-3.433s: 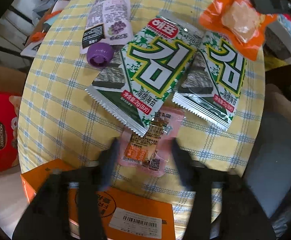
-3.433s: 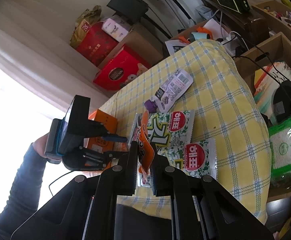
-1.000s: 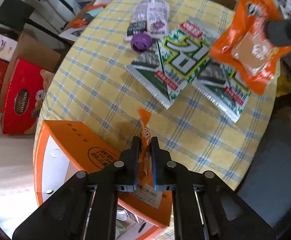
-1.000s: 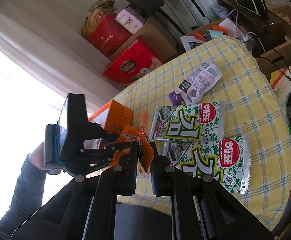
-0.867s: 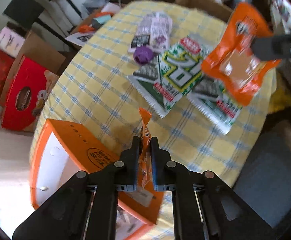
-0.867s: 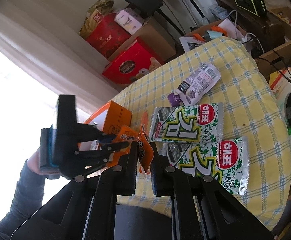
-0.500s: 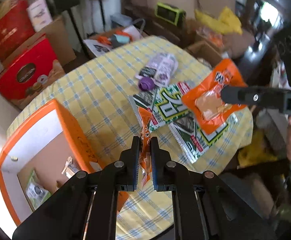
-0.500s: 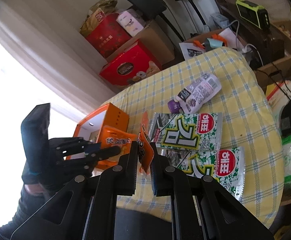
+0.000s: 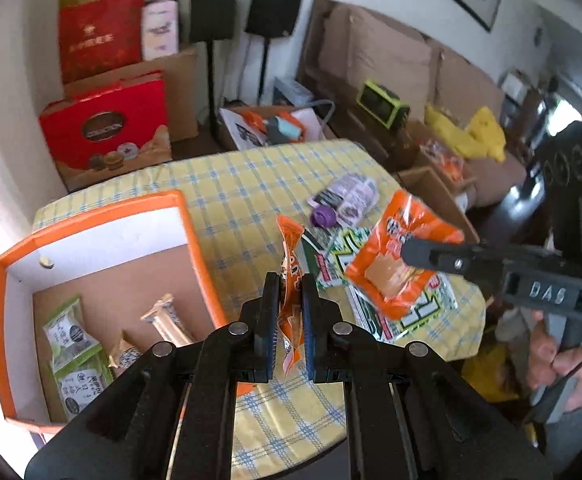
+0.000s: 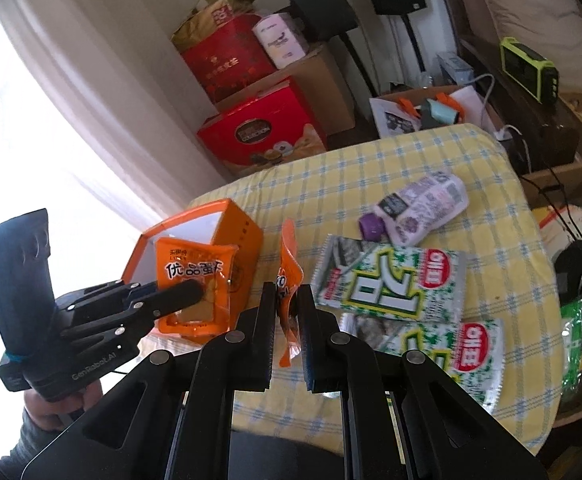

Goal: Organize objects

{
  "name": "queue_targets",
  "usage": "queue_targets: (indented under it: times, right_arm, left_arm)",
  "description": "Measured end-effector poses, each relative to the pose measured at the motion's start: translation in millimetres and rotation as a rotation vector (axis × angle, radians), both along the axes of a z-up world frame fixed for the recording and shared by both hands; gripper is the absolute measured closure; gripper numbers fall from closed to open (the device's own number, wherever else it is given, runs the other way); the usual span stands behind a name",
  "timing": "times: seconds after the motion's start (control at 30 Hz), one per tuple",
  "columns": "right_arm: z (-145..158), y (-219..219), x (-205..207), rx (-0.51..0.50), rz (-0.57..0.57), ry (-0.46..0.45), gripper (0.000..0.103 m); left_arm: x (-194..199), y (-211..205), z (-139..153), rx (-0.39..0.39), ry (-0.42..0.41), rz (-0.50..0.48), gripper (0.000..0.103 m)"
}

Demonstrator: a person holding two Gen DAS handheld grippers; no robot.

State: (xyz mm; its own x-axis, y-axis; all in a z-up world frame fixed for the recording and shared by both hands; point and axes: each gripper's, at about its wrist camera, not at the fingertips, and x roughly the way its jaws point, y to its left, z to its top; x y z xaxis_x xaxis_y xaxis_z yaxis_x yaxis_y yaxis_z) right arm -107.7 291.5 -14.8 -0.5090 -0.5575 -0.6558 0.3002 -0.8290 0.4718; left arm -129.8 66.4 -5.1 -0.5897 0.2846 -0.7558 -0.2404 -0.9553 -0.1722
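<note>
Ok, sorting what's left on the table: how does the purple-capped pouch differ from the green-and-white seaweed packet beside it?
The pale purple plastic pouch is plump, with a round purple cap; the green-and-white seaweed packet is flat and capless. The packet carries a red round logo; the pouch none. Both lie loose on the yellow checked cloth.

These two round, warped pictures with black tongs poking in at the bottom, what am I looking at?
No robot here: a person holds a hand-operated gripper in each hand, and each gripper carries a wide-angle camera looking along its two fingers. One picture is from the left gripper, the other from the right gripper, and each also shows the other from the side. Each is shut on an orange snack packet: the left packet and the right packet. Below is a table with a yellow checked cloth. On it lie two green seaweed packs, a purple-capped pouch and an open orange box with a few snacks inside.
</note>
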Motion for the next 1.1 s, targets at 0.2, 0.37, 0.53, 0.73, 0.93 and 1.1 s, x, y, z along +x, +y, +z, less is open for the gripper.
queue_targets:
  times: [0.2, 0.37, 0.53, 0.73, 0.93, 1.1]
  right_arm:
    - [11.8, -28.8, 1.3, 0.05, 0.025, 0.039, 0.093]
    - [19.0, -51.5, 2.0, 0.086, 0.039, 0.07, 0.093]
    - [24.5, -72.4, 3.3, 0.117, 0.058, 0.095, 0.093]
    - [32.7, -93.7, 7.8, 0.157, 0.073, 0.132, 0.093]
    - [35.5, -114.3, 6.8, 0.157, 0.101, 0.135, 0.093]
    - [26.2, -103.7, 0.3, 0.156, 0.1, 0.095, 0.09]
  left_arm:
    - [6.8, -26.7, 16.0, 0.015, 0.062, 0.077, 0.093]
    - [13.9, -44.3, 26.4, -0.011, 0.104, 0.139, 0.093]
    - [17.5, -56.9, 27.6, -0.019, 0.103, 0.161, 0.093]
    - [20.9, -77.4, 26.6, -0.02, 0.089, 0.206, 0.093]
    - [24.8, -91.5, 24.9, -0.033, 0.08, 0.216, 0.093]
    - [28.1, -95.9, 22.0, -0.025, 0.077, 0.212, 0.093]
